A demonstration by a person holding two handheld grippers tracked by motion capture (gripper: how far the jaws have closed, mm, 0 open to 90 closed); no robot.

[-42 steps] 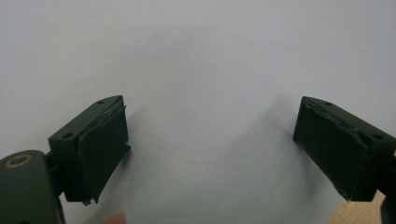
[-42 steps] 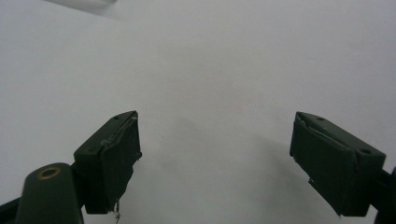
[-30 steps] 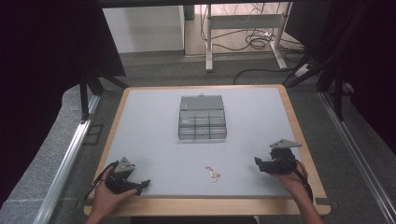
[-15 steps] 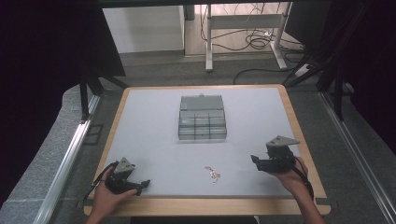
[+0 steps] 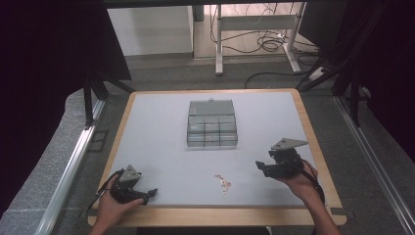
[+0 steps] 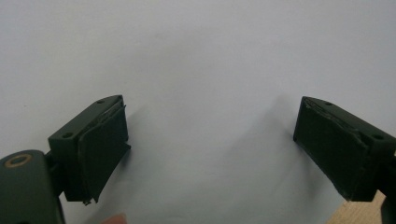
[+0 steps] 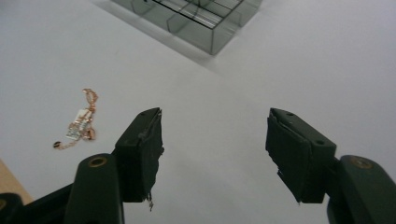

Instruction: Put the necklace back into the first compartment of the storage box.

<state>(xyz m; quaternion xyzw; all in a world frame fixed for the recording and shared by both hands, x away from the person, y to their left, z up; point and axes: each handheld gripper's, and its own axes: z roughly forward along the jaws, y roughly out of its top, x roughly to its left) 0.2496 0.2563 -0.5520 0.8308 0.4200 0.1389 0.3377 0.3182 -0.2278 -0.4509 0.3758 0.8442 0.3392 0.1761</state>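
**Watcher:** Which of your grippers is better placed for the chain?

**Me:** My right gripper [image 5: 260,167]. The small rose-gold chain with its little tag [image 5: 223,181] lies on the grey table top [image 5: 161,142], near the front edge, between my two hands but a good deal closer to the right one. My left gripper [image 5: 150,192] sits by the front left corner, well apart from it.

**Watcher:** And from the right gripper's own camera?

**Me:** There the chain [image 7: 78,122] lies off to the left of my left pad [image 7: 149,154], not between the pads. Nothing is between them; I see bare table. So the coming move, as I judge it, turns on swinging that gripper sideways toward the chain and lowering it.

**Watcher:** How does the chain run?

**Me:** It is bunched into a short strand whose long axis runs roughly away from me in the right gripper view, tilted a little. I would want my pads to straddle it across that axis.

**Watcher:** Are your jaws ready?

**Me:** The right jaws stand apart and hold nothing, though they have just been closing somewhat. The left jaws are wide apart over bare table [image 6: 201,65], also holding nothing.

**Watcher:** And the box?

**Me:** The clear compartment box [image 5: 212,129] stands mid-table, lid open, beyond the chain and well apart from it. In the right gripper view its corner [image 7: 205,23] shows ahead.
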